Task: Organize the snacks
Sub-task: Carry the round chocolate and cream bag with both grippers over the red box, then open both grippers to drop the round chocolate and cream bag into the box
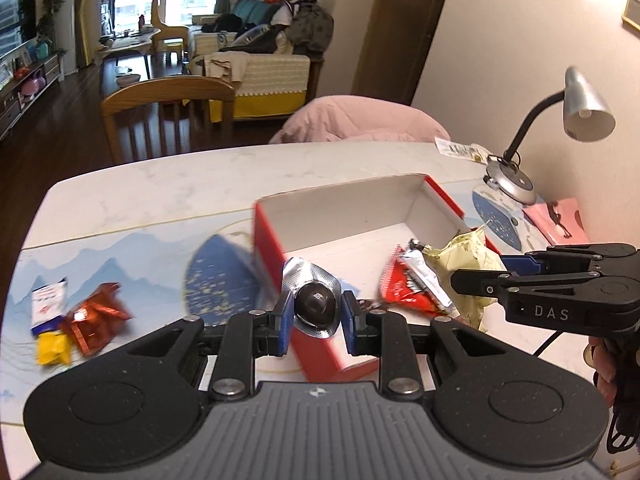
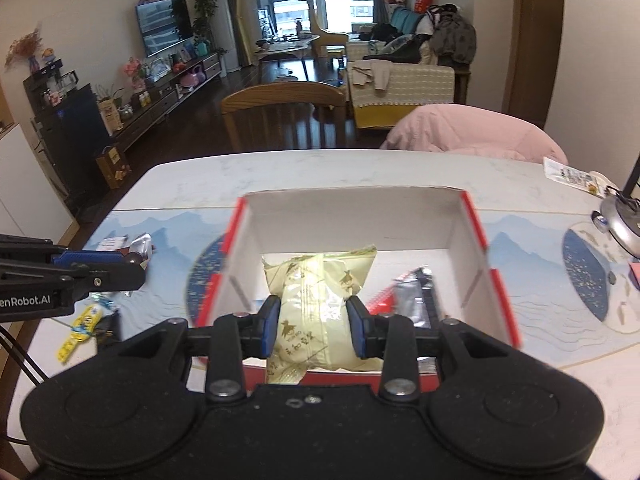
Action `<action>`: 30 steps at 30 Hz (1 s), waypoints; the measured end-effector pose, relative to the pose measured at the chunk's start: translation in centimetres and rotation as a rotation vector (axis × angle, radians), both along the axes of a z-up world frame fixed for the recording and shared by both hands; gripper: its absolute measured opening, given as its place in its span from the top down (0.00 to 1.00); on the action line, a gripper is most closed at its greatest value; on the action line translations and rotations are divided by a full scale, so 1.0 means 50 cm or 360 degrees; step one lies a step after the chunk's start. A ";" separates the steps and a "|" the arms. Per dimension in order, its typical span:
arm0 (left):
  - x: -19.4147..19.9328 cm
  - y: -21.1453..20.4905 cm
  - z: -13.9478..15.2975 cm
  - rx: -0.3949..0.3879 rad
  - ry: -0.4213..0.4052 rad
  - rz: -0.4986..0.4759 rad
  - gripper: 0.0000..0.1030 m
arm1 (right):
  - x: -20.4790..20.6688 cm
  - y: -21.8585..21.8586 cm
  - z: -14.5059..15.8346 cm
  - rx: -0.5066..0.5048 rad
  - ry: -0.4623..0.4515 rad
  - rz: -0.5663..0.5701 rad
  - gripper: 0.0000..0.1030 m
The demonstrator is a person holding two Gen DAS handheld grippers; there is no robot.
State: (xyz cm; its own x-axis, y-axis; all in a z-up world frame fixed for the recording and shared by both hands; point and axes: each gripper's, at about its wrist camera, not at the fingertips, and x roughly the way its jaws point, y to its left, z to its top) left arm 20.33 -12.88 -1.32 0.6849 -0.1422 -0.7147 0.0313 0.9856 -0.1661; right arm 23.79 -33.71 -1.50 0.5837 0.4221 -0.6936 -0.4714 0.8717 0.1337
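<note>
You're carrying snacks to the red box: left gripper pinching a foil-wrapped chocolate, right gripper pinching a cream packet; release both just ahead, inside.

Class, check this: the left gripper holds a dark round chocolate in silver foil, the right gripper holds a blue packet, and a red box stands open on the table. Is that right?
One detail is wrong: the packet in the right gripper is pale yellow, not blue, as the right wrist view shows. The left gripper does hold the foil-wrapped chocolate, and the red box stands open.
</note>
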 end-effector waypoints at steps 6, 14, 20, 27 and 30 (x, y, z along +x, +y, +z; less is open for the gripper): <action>0.063 -0.079 -0.019 0.0043 0.0064 -0.0040 0.76 | 0.048 -0.054 -0.032 -0.0008 0.0032 -0.0023 0.66; 0.144 -0.143 -0.062 0.0111 0.0175 -0.0049 0.76 | 0.100 -0.101 -0.069 -0.0031 0.0062 -0.0023 0.66; 0.211 -0.152 -0.113 0.0119 0.0302 -0.0008 0.76 | 0.142 -0.117 -0.105 -0.0057 0.0125 -0.0028 0.66; 0.271 -0.181 -0.155 0.0229 0.0382 -0.0023 0.76 | 0.159 -0.103 -0.134 -0.0097 0.0166 0.0001 0.66; 0.290 -0.194 -0.176 0.0276 0.0447 -0.0044 0.76 | 0.168 -0.097 -0.147 -0.0103 0.0176 0.0031 0.66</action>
